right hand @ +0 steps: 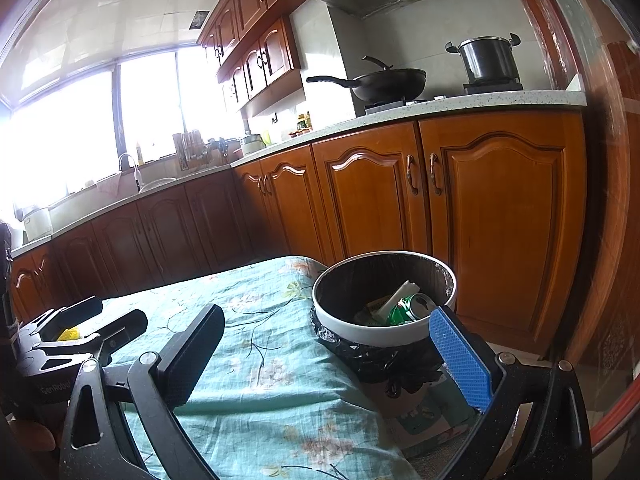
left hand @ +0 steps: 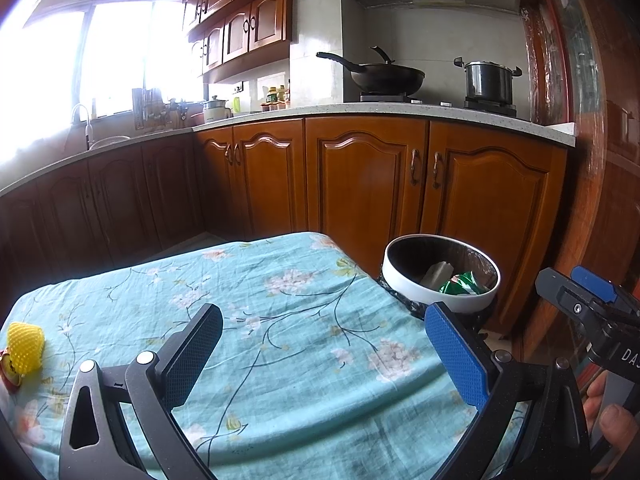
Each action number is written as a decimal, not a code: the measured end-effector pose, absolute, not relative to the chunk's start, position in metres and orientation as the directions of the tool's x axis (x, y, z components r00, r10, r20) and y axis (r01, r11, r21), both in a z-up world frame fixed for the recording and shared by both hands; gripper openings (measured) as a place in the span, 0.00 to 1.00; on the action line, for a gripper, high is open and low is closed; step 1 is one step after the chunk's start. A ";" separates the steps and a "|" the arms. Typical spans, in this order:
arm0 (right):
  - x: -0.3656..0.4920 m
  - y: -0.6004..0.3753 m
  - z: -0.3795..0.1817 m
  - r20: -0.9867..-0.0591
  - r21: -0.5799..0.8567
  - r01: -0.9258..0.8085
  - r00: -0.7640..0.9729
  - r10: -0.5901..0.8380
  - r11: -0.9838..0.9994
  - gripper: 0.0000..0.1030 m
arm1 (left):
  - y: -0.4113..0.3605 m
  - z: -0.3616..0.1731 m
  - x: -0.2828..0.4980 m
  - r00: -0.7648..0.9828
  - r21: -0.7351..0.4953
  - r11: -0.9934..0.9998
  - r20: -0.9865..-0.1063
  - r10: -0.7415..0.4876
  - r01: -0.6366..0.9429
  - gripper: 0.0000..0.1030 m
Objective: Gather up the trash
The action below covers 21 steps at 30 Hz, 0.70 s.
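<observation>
A yellow foam net (left hand: 26,346) lies on the teal floral tablecloth (left hand: 280,280) at the far left, with a red wrapper (left hand: 7,374) just beside it. My left gripper (left hand: 324,316) hovers open over the cloth with nothing between its fingers, well to the right of the net. Past the table's right corner stands a white-rimmed trash bin (right hand: 380,332) with a black liner, holding a green can (right hand: 404,308) and bits of paper. My right gripper (right hand: 328,314) is open and empty, just in front of the bin. The left gripper (right hand: 80,328) shows at the left edge of the right wrist view.
Wooden base cabinets (left hand: 360,184) run behind the table and bin. On the counter's stove sit a wok (left hand: 384,74) and a pot (left hand: 488,80). A sink and tap (left hand: 86,124) lie under the bright window. A hand (left hand: 612,420) holds the right gripper's handle.
</observation>
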State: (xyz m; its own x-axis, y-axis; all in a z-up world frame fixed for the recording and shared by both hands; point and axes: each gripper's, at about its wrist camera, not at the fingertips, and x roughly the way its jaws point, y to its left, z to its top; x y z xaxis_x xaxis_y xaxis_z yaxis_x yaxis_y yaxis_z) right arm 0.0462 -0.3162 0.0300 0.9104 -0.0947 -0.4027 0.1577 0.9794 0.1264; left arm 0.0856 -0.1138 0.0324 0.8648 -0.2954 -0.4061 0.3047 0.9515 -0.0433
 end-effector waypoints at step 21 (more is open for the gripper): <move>0.049 -0.317 0.029 -0.412 0.131 0.155 0.907 -0.089 0.979 1.00 | -0.111 0.031 0.090 0.857 -0.056 0.948 -0.413 -0.309 0.315 0.99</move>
State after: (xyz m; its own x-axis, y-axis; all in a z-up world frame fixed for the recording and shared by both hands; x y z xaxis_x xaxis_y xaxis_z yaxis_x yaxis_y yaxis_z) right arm 0.0491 -0.3172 0.0290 0.9068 -0.0887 -0.4121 0.1555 0.9791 0.1314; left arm 0.0902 -0.1114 0.0310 0.8569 -0.3087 -0.4129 0.3147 0.9476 -0.0555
